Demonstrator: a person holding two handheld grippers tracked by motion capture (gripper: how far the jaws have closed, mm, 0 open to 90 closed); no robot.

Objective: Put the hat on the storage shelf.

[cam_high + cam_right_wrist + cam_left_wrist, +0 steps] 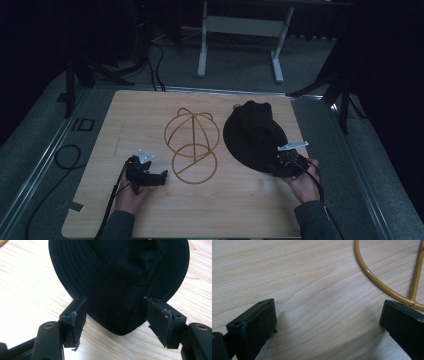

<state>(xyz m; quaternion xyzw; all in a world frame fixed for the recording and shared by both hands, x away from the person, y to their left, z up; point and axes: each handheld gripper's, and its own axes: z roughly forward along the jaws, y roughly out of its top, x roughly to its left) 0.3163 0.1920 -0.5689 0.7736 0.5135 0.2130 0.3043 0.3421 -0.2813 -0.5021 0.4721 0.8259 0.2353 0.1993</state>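
On the pale wooden table point(150, 215), two grippers at work, seen from the high view. Over at four o'clock from the table's middle, right gripper point(280, 162) held in a hand point(305, 182), nosed up against the near rim of the black hat point(255, 132). Hat lying at about two o'clock from the middle, brim flat on the wood, crown slumped. Closer look through the right gripper view: jaws spread wide, one either side of the hat's point(117, 277) near edge, a fold of brim drooping down between them. Pads flanking the fabric, no squeeze visible, so not pinching. Right gripper point(115, 315) pointing roughly toward twelve o'clock along the cloth.

Dead centre, gold wire hat stand point(192, 145), dome of hoops toward twelve, round base ring toward six. Just beside the hat, whether touching it cannot be told.

Down at eight o'clock, left gripper point(162, 176) in the other hand point(132, 192), aimed across toward three o'clock at the base ring. From the left gripper view, jaws spread apart over bare wood, nothing between them, left gripper point(327, 320) just short of the wire ring point(384, 287), which curves past at one o'clock, close by the far jaw.
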